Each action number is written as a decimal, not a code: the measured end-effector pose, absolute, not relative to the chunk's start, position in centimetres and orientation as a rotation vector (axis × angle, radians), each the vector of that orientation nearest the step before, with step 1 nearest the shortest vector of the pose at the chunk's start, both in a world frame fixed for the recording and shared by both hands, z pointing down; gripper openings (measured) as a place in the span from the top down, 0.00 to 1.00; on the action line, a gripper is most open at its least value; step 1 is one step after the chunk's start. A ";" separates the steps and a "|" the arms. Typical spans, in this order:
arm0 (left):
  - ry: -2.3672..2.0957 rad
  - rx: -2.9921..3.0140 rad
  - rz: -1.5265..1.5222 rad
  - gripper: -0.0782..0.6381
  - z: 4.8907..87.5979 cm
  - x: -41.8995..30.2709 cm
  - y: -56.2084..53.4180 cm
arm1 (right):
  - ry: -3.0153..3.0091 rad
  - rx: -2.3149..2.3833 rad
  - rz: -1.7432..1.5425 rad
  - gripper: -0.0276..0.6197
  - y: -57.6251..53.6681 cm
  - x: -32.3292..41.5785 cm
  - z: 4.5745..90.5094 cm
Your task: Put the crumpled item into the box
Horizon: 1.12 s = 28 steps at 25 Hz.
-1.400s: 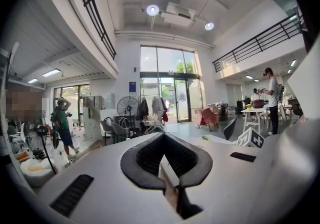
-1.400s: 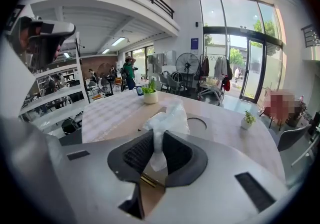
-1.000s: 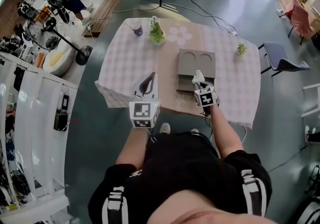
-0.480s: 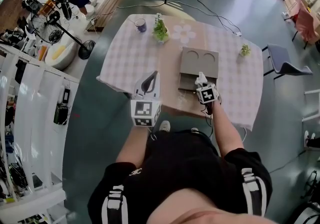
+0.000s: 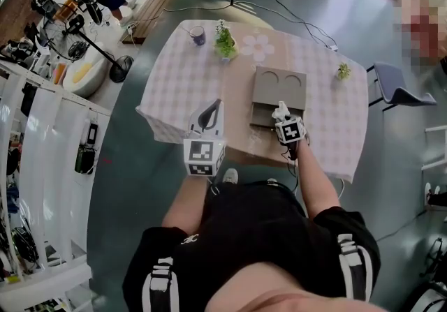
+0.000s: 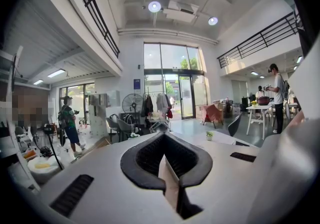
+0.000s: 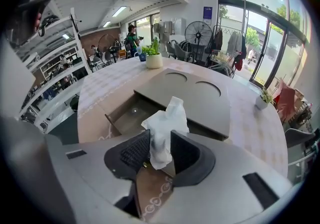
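At table (image 5: 178,87) under checked cloth, near edge. Over the right half: right gripper (image 7: 160,140), poised above the open tray (image 7: 125,114) of the grey-brown box (image 7: 200,95). Between its pads, crumpled tissue (image 7: 167,118), white, upright, upper part poking out past the jaw tips, in contact with both pads as far as visible. Opening of the jaws under way, grip on the tissue loosening. In the head view, same gripper (image 5: 281,111) and tissue (image 5: 280,105) directly over the tray at the box's near side, tissue not yet down in it. To the left, left gripper (image 5: 211,105) near the table's front edge, well apart from the box. In its own view, left gripper (image 6: 164,137) clenched, tips together, nothing between. Far side of table: potted plant (image 5: 225,42), cup (image 5: 198,35), small plant (image 5: 342,70) toward the right corner.
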State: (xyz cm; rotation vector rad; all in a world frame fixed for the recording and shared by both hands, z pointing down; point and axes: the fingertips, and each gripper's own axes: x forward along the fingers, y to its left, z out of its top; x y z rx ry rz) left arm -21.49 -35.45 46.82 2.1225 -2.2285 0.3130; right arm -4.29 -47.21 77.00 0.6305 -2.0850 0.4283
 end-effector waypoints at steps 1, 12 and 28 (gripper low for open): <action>-2.226 2.125 0.312 0.90 46.9 -21.5 -35.5 | -2.096 0.630 0.430 0.78 -47.2 -4.4 76.8; -2.187 2.167 0.299 0.90 47.0 -21.1 -36.3 | -2.309 0.840 0.337 0.72 -50.1 -4.5 68.8; -2.097 2.292 0.181 0.90 45.9 -17.7 -38.7 | -2.812 1.358 -0.008 0.88 -49.7 -0.3 43.8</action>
